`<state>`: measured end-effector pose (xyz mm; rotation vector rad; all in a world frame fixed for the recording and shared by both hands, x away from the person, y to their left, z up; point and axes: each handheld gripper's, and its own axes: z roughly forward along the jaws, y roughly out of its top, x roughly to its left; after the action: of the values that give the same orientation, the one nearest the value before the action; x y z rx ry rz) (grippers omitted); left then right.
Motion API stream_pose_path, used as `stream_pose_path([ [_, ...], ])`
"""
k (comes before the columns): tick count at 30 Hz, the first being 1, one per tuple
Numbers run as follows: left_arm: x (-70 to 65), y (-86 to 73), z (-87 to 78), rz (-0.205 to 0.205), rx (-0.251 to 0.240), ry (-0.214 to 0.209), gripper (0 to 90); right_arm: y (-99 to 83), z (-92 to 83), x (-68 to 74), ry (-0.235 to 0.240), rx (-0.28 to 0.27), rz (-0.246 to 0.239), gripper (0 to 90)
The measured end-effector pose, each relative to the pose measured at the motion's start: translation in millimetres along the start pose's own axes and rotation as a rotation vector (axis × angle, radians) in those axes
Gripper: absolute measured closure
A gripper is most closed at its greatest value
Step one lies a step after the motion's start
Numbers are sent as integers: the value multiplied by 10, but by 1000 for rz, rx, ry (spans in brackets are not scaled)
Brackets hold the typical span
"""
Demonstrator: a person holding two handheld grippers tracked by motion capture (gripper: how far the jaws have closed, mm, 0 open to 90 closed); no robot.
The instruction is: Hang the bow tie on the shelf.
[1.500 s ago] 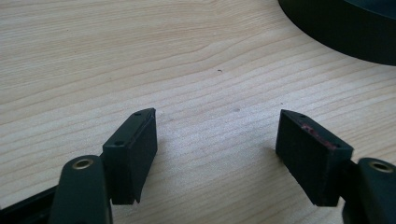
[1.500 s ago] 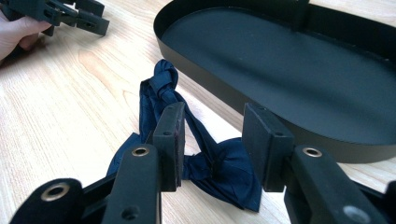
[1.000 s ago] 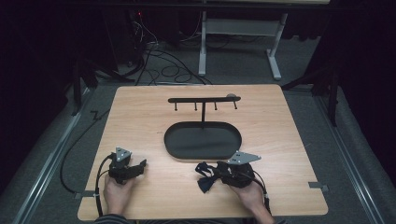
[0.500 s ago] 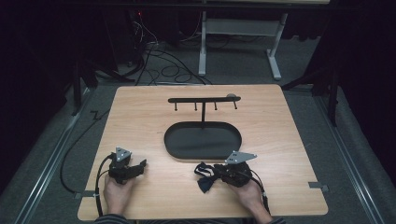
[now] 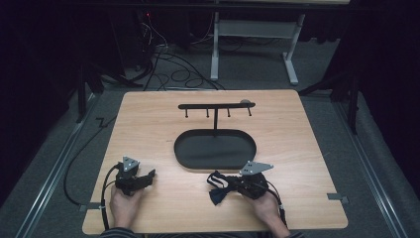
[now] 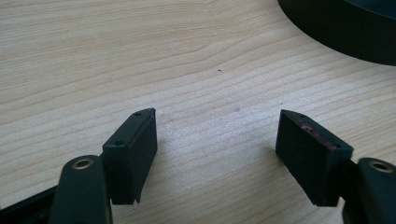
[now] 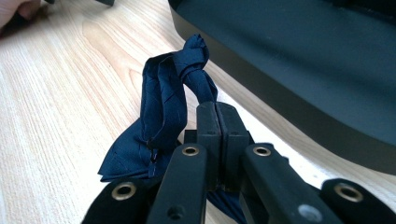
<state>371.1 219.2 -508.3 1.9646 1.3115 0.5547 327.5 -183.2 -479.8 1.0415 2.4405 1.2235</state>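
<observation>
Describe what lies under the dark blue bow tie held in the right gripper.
Under the bow tie is bare wooden table. The right gripper has just closed on its band. The gripper's arms cover the tie's lower part, so what lies under that cannot be seen.

In the right gripper view, the right tongs [image 7: 217, 116] stand pressed together on a dark blue bow tie [image 7: 163, 98], and their black arms hide the cloth's lower part; how much fabric sits between the pads cannot be told. The bottom edge cuts the cloth off too. The black oval tray [image 7: 299, 79] runs out past the top and right edges. A fingertip [image 7: 16, 9] is clipped at the top left corner. In the left gripper view the tray [image 6: 336, 28] is cut by the top right corner. In the high view the stand's hooks [image 5: 216, 115] are too small to make out, and the forearms are cut off at the tabletop's [image 5: 148, 124] near edge.
</observation>
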Motion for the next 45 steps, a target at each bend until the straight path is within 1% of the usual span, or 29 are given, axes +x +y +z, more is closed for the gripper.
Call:
stream_pose_path([
  [3, 0, 1, -2, 1, 2, 1, 299, 13, -47, 2, -2, -15, 1, 900],
  [6, 0, 0, -1, -1, 1, -2, 299, 37, -104, 5, -7, -33, -9, 900],
  [11, 1, 0, -1, -1, 1, -2, 299, 66, -185, -16, -9, -59, -3, 900],
  [22, 1, 0, -2, -2, 1, -3, 298, 146, -351, -53, -32, -99, -6, 900],
  [23, 1, 0, -2, -2, 1, -3, 298, 163, -382, -62, -41, -107, -7, 900],
  [36, 2, 0, -2, -3, 1, -4, 299, 224, -534, -137, -80, -140, -11, 900],
  [40, 2, 0, -2, -3, 1, -4, 299, 242, -580, -161, -87, -153, -6, 900],
  [44, 3, 0, -2, -3, 1, -4, 298, 268, -619, -176, -96, -162, -8, 900],
  [45, 3, 0, -2, -4, 1, -4, 298, 277, -629, -182, -98, -163, -15, 900],
])
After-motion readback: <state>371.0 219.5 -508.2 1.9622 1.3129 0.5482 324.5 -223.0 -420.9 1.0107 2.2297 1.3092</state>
